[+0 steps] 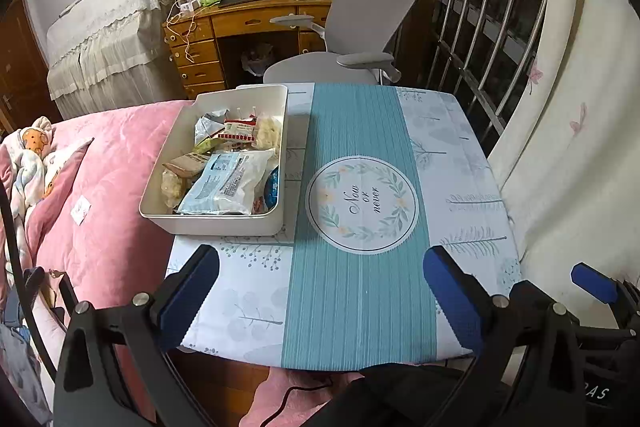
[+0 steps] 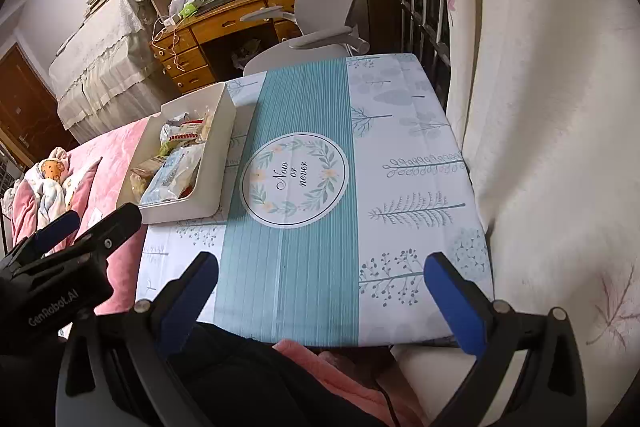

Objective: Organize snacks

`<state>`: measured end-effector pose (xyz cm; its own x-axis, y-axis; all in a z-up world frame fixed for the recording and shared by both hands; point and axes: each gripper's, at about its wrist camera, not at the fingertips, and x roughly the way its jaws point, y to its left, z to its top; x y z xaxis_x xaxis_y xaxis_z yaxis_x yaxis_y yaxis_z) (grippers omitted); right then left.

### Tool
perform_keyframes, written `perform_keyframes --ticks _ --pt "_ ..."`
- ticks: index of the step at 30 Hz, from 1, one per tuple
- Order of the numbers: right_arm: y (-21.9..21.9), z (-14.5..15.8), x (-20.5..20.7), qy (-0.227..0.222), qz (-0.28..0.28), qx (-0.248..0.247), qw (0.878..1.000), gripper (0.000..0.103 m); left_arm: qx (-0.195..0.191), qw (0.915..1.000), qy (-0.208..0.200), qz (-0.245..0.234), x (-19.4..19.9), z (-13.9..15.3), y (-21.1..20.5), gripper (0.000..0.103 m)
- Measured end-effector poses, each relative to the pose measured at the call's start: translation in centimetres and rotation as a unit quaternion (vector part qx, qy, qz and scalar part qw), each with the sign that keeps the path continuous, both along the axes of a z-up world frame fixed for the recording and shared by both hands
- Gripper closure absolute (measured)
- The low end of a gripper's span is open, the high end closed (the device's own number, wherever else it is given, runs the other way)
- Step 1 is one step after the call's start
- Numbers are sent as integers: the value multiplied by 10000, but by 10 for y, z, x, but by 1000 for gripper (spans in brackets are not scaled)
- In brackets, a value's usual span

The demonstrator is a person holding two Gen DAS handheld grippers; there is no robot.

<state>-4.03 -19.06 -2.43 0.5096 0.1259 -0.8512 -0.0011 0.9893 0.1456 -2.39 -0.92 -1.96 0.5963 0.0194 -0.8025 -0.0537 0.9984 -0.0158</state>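
A white bin [image 1: 224,225] stands on the left side of the small table and holds several snack packets, among them a pale blue and white bag [image 1: 228,183] and a red and white pack [image 1: 240,129]. The bin also shows in the right wrist view [image 2: 224,131]. My left gripper [image 1: 320,259] is open and empty over the table's near edge, to the right of the bin's near end. My right gripper [image 2: 320,263] is open and empty over the near edge, well right of the bin. The left gripper's body also shows in the right wrist view [image 2: 80,239].
The table carries a blue and white cloth [image 1: 360,287] with a round "Now or never" print [image 1: 362,203]. A pink bed [image 1: 112,187] lies to the left. A grey office chair [image 1: 360,27] and a wooden desk [image 1: 240,23] stand beyond. A curtain [image 1: 568,147] hangs to the right.
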Motion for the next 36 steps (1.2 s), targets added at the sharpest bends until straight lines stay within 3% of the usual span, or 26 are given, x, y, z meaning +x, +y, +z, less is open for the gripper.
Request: perform_keyframes --ticks 36 --pt "-2 -13 0 125 0 81 9999 0 57 9999 130 -12 3 -10 -4 1"
